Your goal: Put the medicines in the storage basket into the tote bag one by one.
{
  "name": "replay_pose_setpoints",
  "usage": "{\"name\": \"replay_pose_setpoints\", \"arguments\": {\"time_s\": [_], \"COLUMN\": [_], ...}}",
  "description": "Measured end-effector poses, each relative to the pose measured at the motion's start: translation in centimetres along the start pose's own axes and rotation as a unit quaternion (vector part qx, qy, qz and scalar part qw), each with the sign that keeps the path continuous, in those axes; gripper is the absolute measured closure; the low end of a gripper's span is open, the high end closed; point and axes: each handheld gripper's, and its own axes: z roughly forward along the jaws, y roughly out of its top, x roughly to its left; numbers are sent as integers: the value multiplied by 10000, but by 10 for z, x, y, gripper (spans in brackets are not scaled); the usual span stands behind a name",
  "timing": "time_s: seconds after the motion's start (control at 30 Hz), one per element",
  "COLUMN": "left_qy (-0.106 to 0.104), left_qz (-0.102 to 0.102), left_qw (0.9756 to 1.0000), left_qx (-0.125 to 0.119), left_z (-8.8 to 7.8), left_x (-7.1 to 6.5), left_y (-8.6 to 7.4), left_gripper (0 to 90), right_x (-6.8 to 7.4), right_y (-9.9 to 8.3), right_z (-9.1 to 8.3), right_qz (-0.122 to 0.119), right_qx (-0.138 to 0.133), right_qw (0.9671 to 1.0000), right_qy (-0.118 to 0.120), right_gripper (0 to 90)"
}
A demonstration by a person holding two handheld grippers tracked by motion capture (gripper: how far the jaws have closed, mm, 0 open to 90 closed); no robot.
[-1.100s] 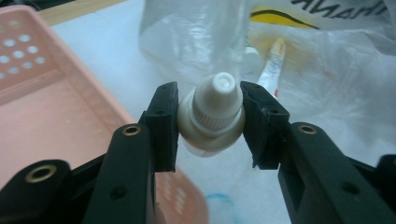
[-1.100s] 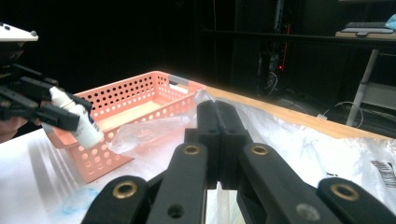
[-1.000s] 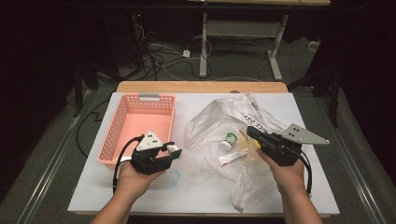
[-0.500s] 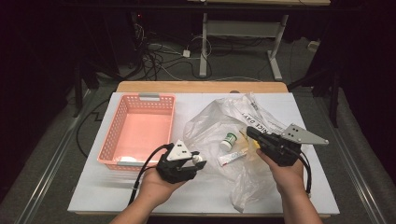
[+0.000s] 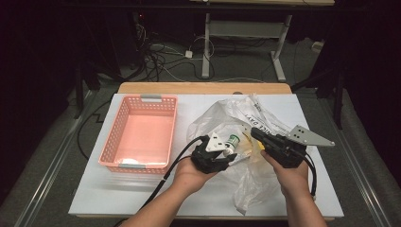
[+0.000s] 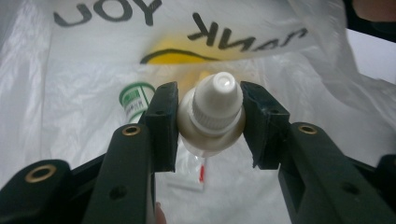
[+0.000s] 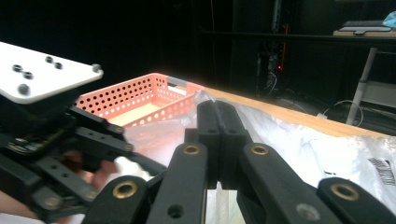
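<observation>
My left gripper [image 6: 209, 122] is shut on a small white bottle [image 6: 212, 114] with a ribbed cap, its pads pressing both sides. In the high view the left gripper [image 5: 228, 153] is at the mouth of a crumpled clear plastic bag [image 5: 246, 118] with black lettering. A green-labelled bottle [image 6: 135, 98] lies inside the bag, just behind the jaws. My right gripper [image 5: 256, 133] is at the bag's right side, its jaws pressed together with a fold of the bag's film [image 7: 219, 198] pinched between them.
An empty pink perforated basket [image 5: 142, 98] stands on the white table top [image 5: 118, 194] left of the bag. In the right gripper view the left gripper's body [image 7: 46, 154] is close at the left, the basket [image 7: 140, 91] behind it. Dark floor and cables lie beyond.
My left hand has carried the white bottle to the right, from the basket's near corner to the bag's mouth. The right hand has stayed put, holding the bag.
</observation>
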Motion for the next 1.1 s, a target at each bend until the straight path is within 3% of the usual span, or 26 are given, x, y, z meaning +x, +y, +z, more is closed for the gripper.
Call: {"name": "replay_pose_setpoints", "arguments": {"time_s": [0.23,0.47,0.73,1.1], "left_qy": [39,146,353,394], "left_qz": [63,-103,-144,-228], "left_qw": [10000,9998,9993,9987], "left_qx": [32,53,-25,245], "left_z": [27,48,68,93], "left_x": [3,10,18,21], "left_y": [12,16,16,15], "left_gripper": [582,582,582,582], "right_x": [-4,-5,-9,-12], "right_y": [2,3,0,-3], "right_z": [-4,-6,-5,-5], "right_qz": [74,112,184,221], "right_qx": [-117,-169,-150,-109], "right_qw": [9999,9998,9997,9997], "right_qy": [25,28,-23,-59], "right_gripper": [900,900,900,900]}}
